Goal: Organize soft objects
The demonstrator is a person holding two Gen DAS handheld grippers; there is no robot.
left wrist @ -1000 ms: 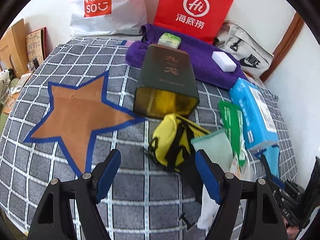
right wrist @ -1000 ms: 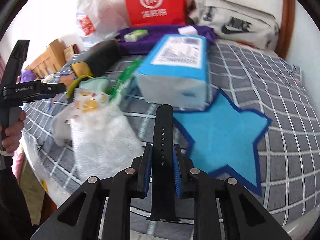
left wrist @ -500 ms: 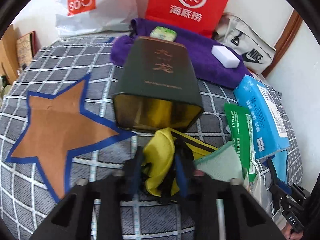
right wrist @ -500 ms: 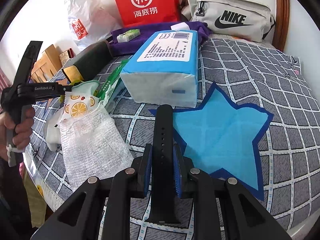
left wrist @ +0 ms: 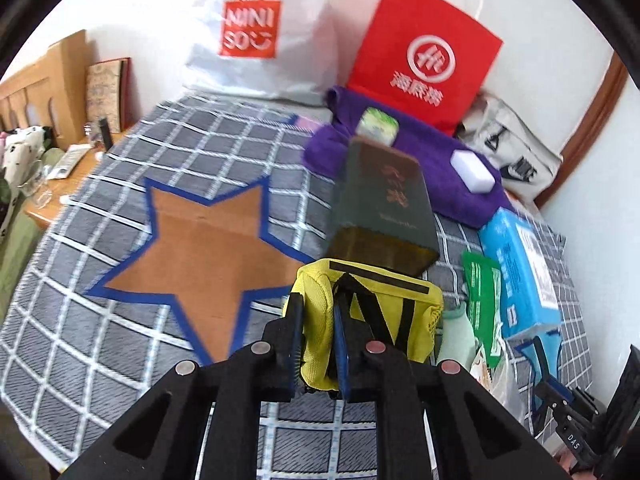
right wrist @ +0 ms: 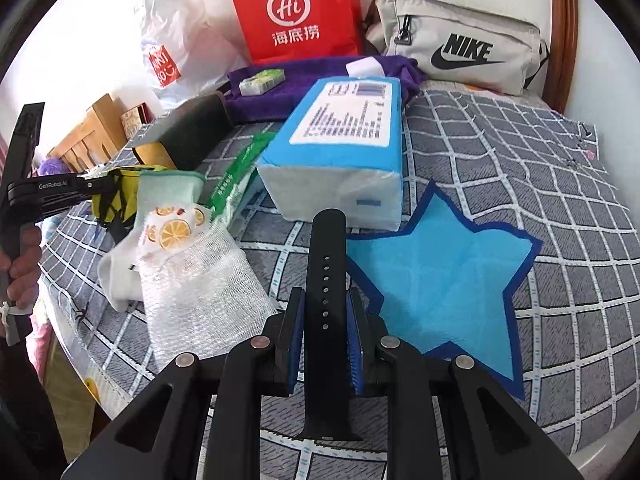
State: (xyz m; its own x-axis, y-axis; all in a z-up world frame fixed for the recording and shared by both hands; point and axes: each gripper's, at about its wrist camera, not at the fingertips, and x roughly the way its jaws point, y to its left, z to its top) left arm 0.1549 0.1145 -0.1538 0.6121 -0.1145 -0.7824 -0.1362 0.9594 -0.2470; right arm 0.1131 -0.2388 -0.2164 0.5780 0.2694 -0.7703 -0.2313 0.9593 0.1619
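both the left hand-held gripper (left wrist: 316, 344) and the right hand-held gripper (right wrist: 325, 340) are matte black frames with silver round screws and blue ribbed finger pads. bare skin shows on the left hand (right wrist: 20, 268), its handle printed "genrobot.ai".

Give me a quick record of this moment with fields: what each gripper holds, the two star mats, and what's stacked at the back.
left gripper: shut on yellow pouch
right gripper: shut on black watch strap, upright between the fingers
brown star mat: on the checked bedcover, nothing on it
blue star mat: nothing on it, beside the blue tissue pack
back: red paper bag, white plastic bag, grey Nike bag, purple towel
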